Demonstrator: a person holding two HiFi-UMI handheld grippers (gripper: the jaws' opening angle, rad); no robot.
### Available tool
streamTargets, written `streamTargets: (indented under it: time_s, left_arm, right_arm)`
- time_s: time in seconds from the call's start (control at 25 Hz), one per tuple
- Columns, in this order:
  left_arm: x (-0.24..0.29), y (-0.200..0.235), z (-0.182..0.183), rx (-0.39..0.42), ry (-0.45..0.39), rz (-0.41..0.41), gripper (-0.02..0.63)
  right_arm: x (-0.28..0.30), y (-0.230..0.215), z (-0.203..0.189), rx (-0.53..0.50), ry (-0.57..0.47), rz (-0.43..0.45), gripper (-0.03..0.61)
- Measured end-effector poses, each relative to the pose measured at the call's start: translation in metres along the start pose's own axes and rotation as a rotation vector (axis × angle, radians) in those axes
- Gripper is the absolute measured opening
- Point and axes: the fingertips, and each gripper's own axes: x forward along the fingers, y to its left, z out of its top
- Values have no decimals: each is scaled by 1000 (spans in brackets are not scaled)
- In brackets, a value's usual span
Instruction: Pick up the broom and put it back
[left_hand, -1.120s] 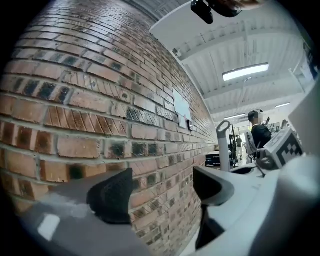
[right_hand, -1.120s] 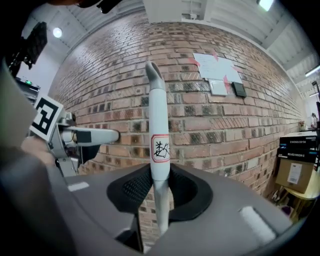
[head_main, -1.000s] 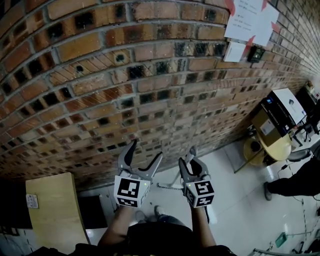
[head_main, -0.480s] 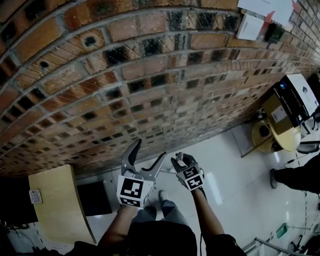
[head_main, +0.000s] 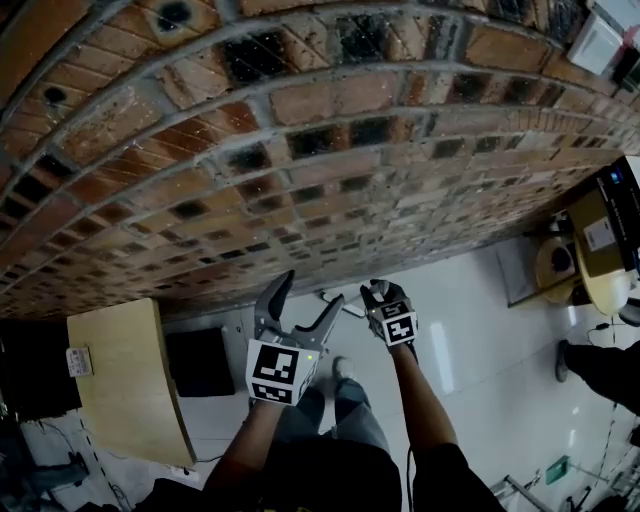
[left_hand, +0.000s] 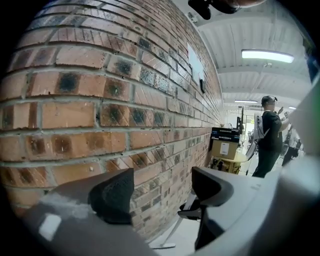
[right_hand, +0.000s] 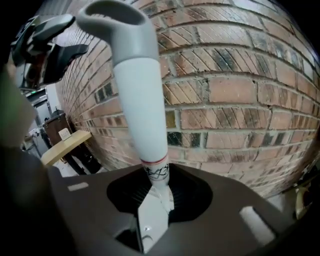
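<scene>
Broom handle (right_hand: 142, 100), smooth white tapered plastic, in clenched right claw (right_hand: 155, 192); left claw (left_hand: 162, 190) released

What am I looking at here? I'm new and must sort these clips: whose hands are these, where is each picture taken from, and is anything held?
No robot: a person holds hand-held tongs in each hand. The head view comes from a camera on their head, looking down past a brick wall to the white floor; the left tongs and right tongs show there. The other two pictures come from cameras riding on the tongs. The left gripper view shows its tongs apart with nothing between them. The right gripper view shows its tongs shut on the broom's white handle, which has a grey loop on top.
</scene>
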Motion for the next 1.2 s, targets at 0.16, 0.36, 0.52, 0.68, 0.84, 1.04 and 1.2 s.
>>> streamTargets:
  time_s: [0.16,0.36,0.52,0.68,0.84,1.04,1.2]
  left_arm:
    - [-2,17,-15,-25,26,34,365]
    - [-5,28,-27,-41,44,51,365]
    - [-9,33,-35,-43,58,54,365]
    - [-14,39,-41,-52,63,67,365]
    - [-14,39,-42,-55,59,64,365]
    - [-27,41,-38,-57,40,68,365]
    - [-53,46,-26,-42,9,76,365]
  right_arm:
    - [23,-25,24,75,-53,-40,100]
    - [41,-55,55,131,-116,-74,100]
    - [53,-64,66,170,-148,-38,110]
    - [55,-70,73,193,-149,-28,143]
    - [44,-81,82,221,-203,-32,194]
    - [0,-73,74,299,-263,-96,321]
    - [-59,-28,94,264,-384,-107,341]
